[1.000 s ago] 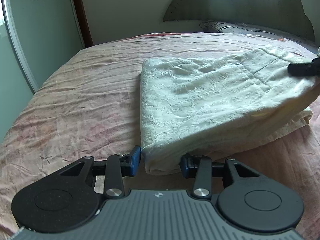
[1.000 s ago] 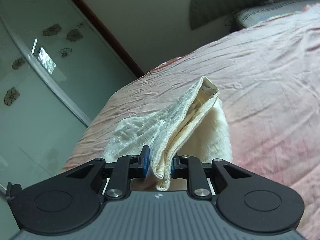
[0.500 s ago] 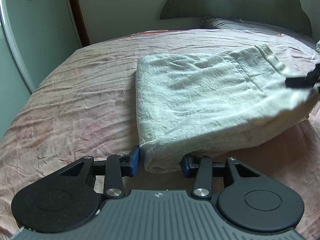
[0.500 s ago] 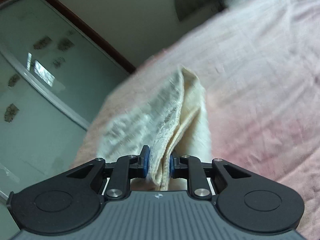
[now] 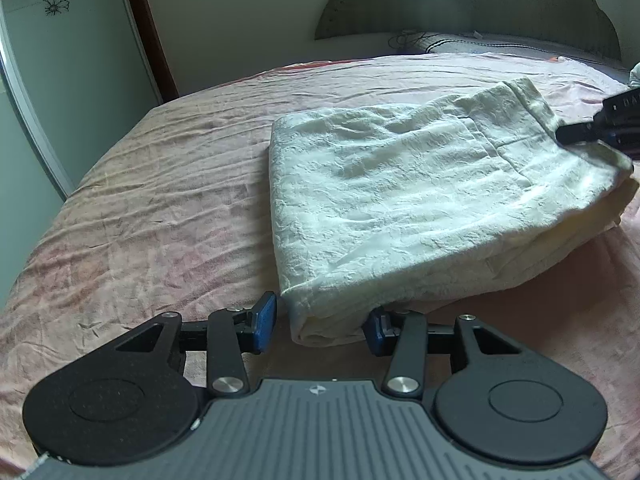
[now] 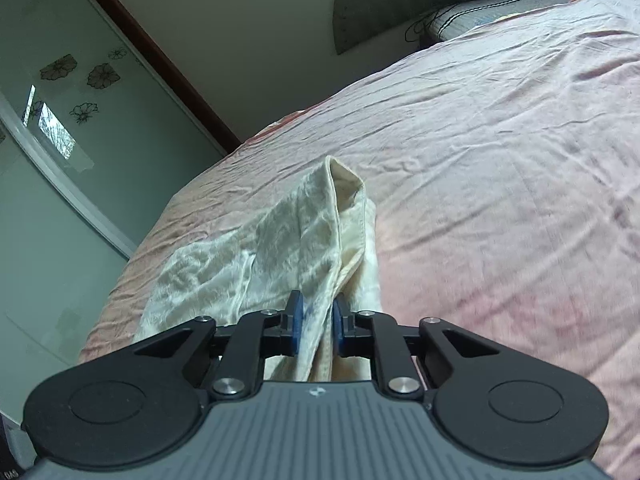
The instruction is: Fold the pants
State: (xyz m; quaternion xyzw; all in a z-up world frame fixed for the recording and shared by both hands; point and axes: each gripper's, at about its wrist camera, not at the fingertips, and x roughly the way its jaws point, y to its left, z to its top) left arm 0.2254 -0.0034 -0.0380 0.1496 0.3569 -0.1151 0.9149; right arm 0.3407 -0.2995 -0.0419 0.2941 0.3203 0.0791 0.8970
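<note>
Wrinkled pink bedding (image 5: 168, 216) is covering the bed and filling most of both views, with a pale wall and a dark arched headboard (image 5: 460, 4) lying at the far end. Cream pants (image 5: 400, 216), folded into a thick stack, are lying on the sheet, right of centre in the left wrist view. That view is showing the left gripper (image 5: 320, 322) low at the near edge, its blue-padded fingers (image 5: 265, 322) standing spread to either side of the stack's near corner, the left pad apart from the cloth and the right pad partly hidden behind it. It is also catching the right gripper (image 5: 576, 134) as a dark shape at the far right corner of the pants. Only the right wrist view is showing that grip closely: the right gripper (image 6: 316, 322) is pinching the layered edge of the pants (image 6: 312, 240) between its blue pads, the fabric rising into a peaked fold ahead. This view is also revealing a glass sliding door (image 6: 60, 128) with flower decals on the left.
</note>
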